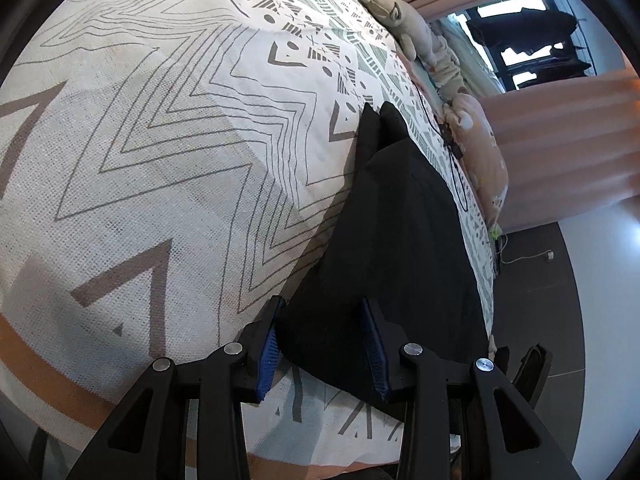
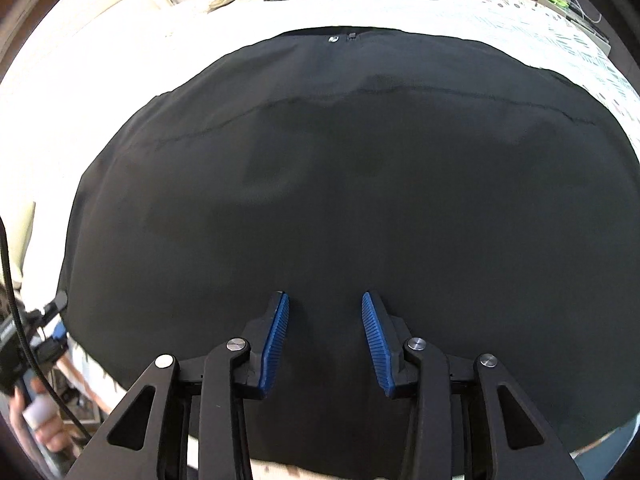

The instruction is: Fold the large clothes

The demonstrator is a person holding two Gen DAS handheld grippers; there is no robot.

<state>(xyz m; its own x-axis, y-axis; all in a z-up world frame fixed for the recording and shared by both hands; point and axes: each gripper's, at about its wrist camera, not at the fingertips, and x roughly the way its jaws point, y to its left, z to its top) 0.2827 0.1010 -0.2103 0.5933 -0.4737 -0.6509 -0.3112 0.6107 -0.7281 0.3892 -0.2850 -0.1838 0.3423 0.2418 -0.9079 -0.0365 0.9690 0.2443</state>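
A black garment (image 2: 352,208), already folded into a broad slab with its waistband and a metal button (image 2: 333,39) at the far edge, lies on the patterned bedspread (image 1: 140,152); in the right wrist view it fills nearly everything from 9 o'clock round to 3 o'clock. The right gripper (image 2: 325,340) points steeply down over the near part of the cloth, its blue pads (image 2: 276,340) parted at a moderate gap with nothing pressed between them, so it holds nothing. The left gripper (image 1: 322,344) sits at the garment's near corner, jaws likewise half-wide; the dark edge lies between the pads, but they do not appear to pinch it. In the left wrist view the garment runs away toward 1 o'clock, with soft toys (image 1: 404,28) and a thin black cable (image 1: 456,160) beyond it along the bed's far side. At 8 o'clock in the right view a hand (image 2: 44,420) grips the other tool's handle. The step in hand looks like taking the near hem for another fold. To do it well, both tools probably want to catch all layers at matching corners, bite shallowly so no bedspread comes along, lift evenly, and carry the edge toward the waistband at 12 o'clock without dragging the slab askew or toward the cable.
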